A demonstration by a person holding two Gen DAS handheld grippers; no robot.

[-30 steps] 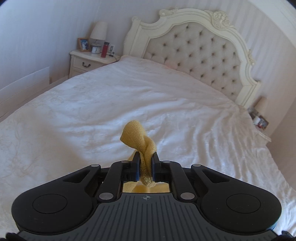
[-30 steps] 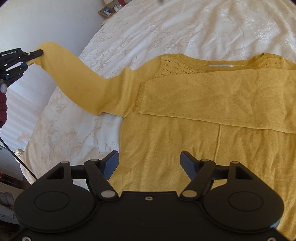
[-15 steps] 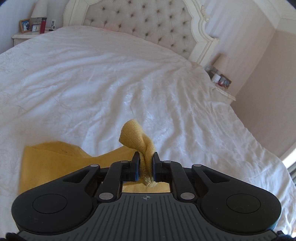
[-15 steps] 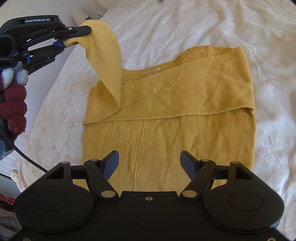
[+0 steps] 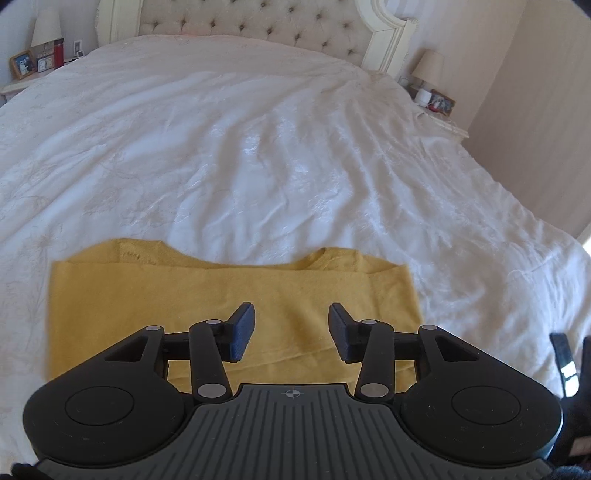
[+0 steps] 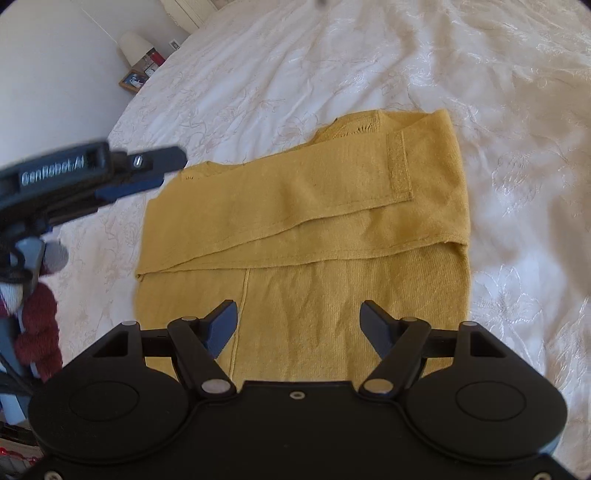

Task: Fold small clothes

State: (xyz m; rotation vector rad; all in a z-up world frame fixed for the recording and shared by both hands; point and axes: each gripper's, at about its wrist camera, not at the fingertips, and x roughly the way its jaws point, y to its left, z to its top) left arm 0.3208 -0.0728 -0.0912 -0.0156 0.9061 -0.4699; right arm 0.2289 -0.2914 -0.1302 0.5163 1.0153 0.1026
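On the bed (image 5: 258, 166), nearest the cameras, the right gripper (image 6: 297, 321) hovers with its jaws wide and empty over the lower body of the yellow sweater (image 6: 314, 295). The left gripper (image 5: 291, 328) has just opened its jaws, and nothing lies between them now: the sleeve (image 6: 295, 199) it carried a second ago lies flat across the chest, cuff (image 6: 399, 166) near the far shoulder. Both sleeves look folded in, so folding the body probably comes next.

Left gripper (image 5: 291, 330) over yellow sweater (image 5: 147, 295)
Jaws just opened, nothing between them; sweater lies flat on white bedspread (image 5: 258, 147), headboard (image 5: 258, 18) at twelve o'clock.
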